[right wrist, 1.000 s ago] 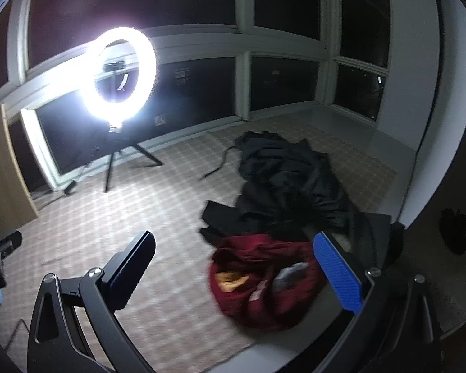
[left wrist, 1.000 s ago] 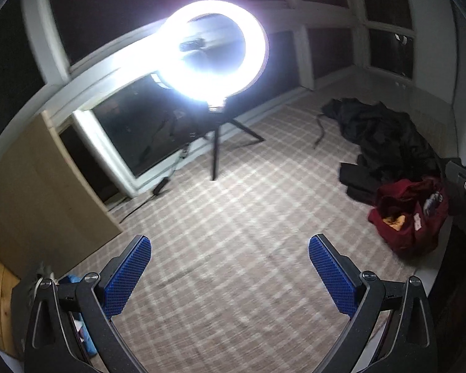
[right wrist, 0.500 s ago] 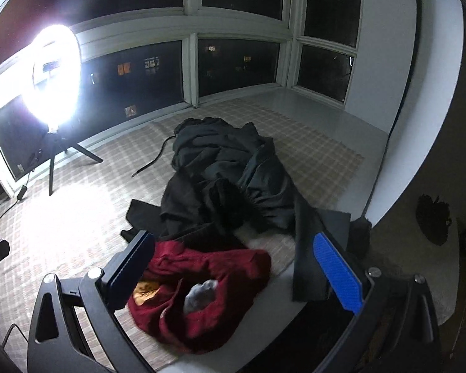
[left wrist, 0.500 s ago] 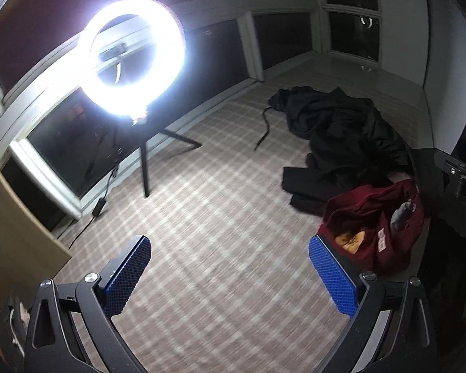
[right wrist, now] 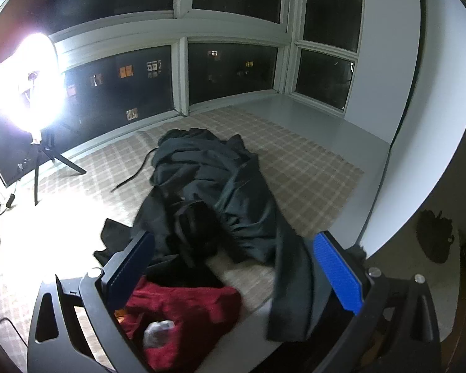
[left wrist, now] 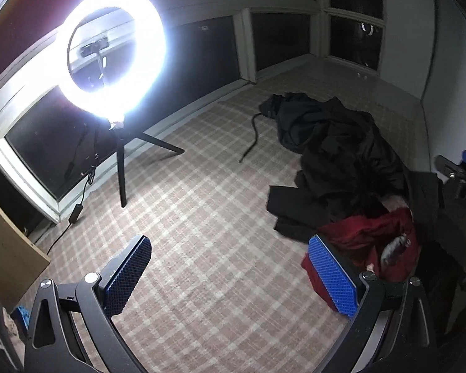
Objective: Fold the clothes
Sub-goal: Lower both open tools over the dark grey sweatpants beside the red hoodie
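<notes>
A big checked beige rug [right wrist: 310,168] fills the middle of both views. On it, a crumpled heap of black clothes [right wrist: 214,192] lies in the centre of the right view, not folded. A bunched dark red garment [right wrist: 183,310] lies at the bottom, touching the heap. Both the left gripper [left wrist: 230,276] and right gripper [right wrist: 233,273] hang above with jaws spread wide, holding nothing. I think picking one piece comes next.

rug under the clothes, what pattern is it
Beige-and-white plaid rug, clearest in the left wrist view.
</notes>
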`<action>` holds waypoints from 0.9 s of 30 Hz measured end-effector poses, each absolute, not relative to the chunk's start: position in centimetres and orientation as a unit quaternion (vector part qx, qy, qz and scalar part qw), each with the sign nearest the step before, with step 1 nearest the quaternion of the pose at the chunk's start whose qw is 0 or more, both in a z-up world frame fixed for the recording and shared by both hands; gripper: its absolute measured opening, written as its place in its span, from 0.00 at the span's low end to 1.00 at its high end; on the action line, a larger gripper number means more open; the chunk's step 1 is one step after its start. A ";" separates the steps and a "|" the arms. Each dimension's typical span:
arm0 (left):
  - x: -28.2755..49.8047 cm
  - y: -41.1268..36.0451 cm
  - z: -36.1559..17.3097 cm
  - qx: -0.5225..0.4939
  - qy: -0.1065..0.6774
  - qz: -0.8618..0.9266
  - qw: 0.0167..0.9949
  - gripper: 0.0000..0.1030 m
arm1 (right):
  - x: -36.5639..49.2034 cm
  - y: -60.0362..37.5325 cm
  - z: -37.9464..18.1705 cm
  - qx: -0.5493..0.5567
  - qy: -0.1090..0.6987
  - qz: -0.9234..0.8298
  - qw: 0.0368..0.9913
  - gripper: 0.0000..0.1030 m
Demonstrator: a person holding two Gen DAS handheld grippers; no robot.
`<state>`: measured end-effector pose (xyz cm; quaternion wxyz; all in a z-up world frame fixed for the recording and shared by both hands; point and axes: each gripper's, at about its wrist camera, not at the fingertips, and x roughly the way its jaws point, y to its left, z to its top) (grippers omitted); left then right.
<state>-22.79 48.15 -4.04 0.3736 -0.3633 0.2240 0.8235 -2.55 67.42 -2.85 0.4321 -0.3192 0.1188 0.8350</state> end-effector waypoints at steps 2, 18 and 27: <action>-23.7 48.1 -4.4 -0.374 0.216 0.824 0.367 0.99 | -1.8 68.9 -3.1 -0.323 0.125 0.834 0.430 1.00; -28.8 45.5 -6.1 -0.411 0.188 0.834 0.318 0.99 | 1.1 80.9 -3.5 -0.330 0.176 0.815 0.443 1.00; -28.6 46.5 -7.1 -0.421 0.204 0.825 0.317 0.99 | -6.2 78.9 -7.6 -0.393 0.154 0.839 0.344 0.93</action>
